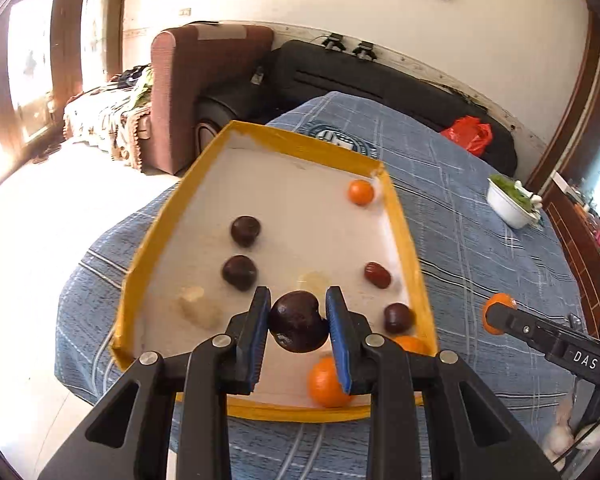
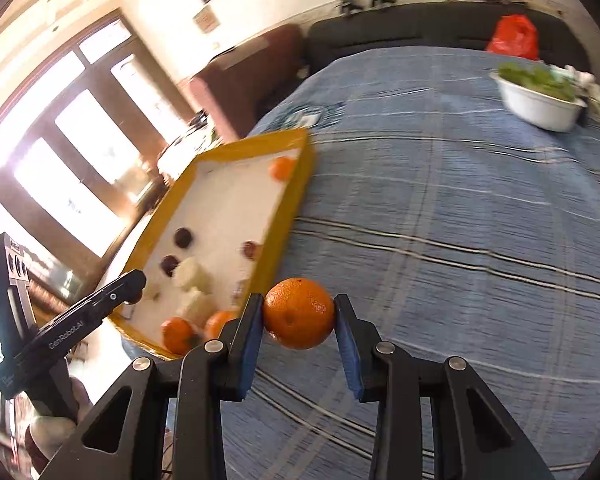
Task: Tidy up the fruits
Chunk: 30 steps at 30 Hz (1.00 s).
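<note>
Both tools are loaded right now; the left tool (image 1: 299, 322) has its blue pads clamped tight on a dark brown round fruit (image 1: 298, 322), held up over the near end of the yellow tray (image 1: 404, 224); the right tool (image 2: 299, 314) is pinching an orange (image 2: 299, 313) between its pads, hanging above the blue plaid cloth (image 2: 460, 240) just to the right of the tray, so not over it.

Inside the tray, on the white floor of it: two more dark round fruits (image 1: 245, 231) on the left side, one behind the other; a reddish-brown oblong one (image 1: 377, 275) near the right wall; another dark one (image 1: 398, 317) close to the near right corner; one small orange (image 1: 360, 192) up in the far right corner; two more oranges (image 1: 326, 384) at the near edge, partly hidden behind the left tool's fingers; a couple of pale whitish lumps (image 1: 198, 306) as well, too washed out to tell what they are.

The tray sits toward the left side of the tabletop; a white bowl (image 2: 540, 104) with something green in it is well apart at the far right; a red plastic bag (image 2: 514, 38) lies on the dark sofa beyond the tabletop. The right wrist view is pretty smeared, so small stuff there is hard to read.
</note>
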Motion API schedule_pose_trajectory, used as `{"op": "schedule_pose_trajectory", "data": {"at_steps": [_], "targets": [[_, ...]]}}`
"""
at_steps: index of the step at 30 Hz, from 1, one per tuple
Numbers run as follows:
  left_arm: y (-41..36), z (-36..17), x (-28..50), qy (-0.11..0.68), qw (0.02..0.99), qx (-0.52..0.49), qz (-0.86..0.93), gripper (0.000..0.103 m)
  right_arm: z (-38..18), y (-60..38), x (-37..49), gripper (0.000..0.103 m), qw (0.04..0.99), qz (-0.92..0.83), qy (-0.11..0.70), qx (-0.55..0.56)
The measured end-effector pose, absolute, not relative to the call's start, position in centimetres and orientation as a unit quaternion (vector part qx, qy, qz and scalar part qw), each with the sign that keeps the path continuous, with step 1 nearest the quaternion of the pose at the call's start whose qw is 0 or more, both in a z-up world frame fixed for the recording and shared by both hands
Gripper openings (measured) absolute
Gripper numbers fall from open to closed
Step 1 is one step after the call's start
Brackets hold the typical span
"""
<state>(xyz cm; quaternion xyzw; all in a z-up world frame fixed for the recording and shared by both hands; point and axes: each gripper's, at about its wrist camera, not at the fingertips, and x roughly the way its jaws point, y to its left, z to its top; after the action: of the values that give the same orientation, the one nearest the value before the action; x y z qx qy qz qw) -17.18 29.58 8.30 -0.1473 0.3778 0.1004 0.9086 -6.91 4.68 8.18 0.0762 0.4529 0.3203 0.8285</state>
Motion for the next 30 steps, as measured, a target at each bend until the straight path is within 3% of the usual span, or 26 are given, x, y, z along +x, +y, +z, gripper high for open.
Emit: {"op": "schedule_pose_trajectory", "data": {"at_steps": [11,16,23,30], "targets": [[33.3,5.3,-16.3,0.398,0.893,-0.182,0.105,0.029,6.1,16.4,-4.7,0.04,0.795,0.362,0.485,0.022],[33.0,6.1,-16.9,0.384,0.901,-0.173,0.102,0.06,5.0,18.9,-3.7,0.041,0.79,0.36,0.497,0.009],[33.0,7.9,-18.4,0.363,0.91,-0.167,0.107,0.07,6.3,17.8,-4.0,0.044,0.807,0.353,0.473,0.022],[29.8,9.4,-19.3,0.348,0.919,-0.146,0.111,0.072,8.1,13.6,-5.7,0.045,0.831,0.334,0.442,0.047]]}}
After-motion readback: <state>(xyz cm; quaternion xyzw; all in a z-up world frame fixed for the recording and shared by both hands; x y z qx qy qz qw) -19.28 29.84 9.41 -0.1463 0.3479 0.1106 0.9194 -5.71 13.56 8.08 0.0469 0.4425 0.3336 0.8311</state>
